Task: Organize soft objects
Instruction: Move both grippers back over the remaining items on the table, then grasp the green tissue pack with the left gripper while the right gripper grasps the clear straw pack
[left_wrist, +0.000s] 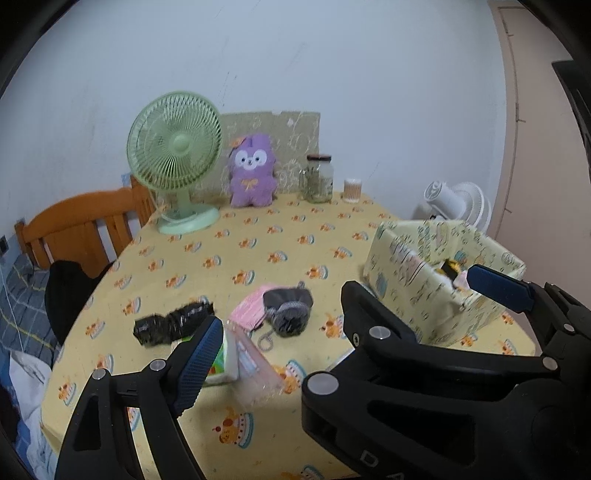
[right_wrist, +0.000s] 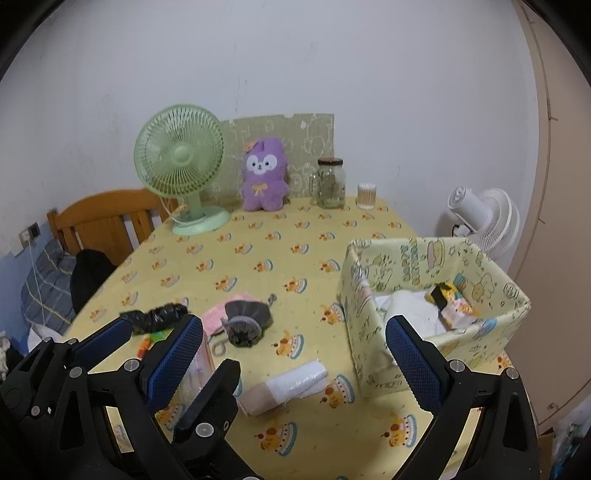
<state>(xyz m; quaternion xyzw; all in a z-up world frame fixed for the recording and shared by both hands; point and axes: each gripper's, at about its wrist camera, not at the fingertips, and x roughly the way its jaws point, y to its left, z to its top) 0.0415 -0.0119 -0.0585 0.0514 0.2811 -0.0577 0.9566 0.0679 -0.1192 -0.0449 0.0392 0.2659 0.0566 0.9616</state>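
A patterned fabric box (right_wrist: 436, 325) stands at the table's right, holding white cloth (right_wrist: 410, 310) and a small yellow-black item (right_wrist: 448, 293); it also shows in the left wrist view (left_wrist: 436, 295). On the table lie a black crinkled bundle (left_wrist: 171, 323), a pink cloth (left_wrist: 247, 308) under a dark grey pouch (left_wrist: 290, 308), a tissue pack (left_wrist: 225, 360), and a white roll (right_wrist: 286, 386). My left gripper (left_wrist: 347, 325) is open, above the tissue pack. My right gripper (right_wrist: 291, 363) is open, above the white roll.
A green fan (left_wrist: 175, 158), purple plush (left_wrist: 253, 171), glass jar (left_wrist: 317, 179) and a small cup (left_wrist: 352, 190) stand at the table's far edge. A wooden chair (left_wrist: 77, 229) is at the left, a white fan (right_wrist: 487, 218) behind the box.
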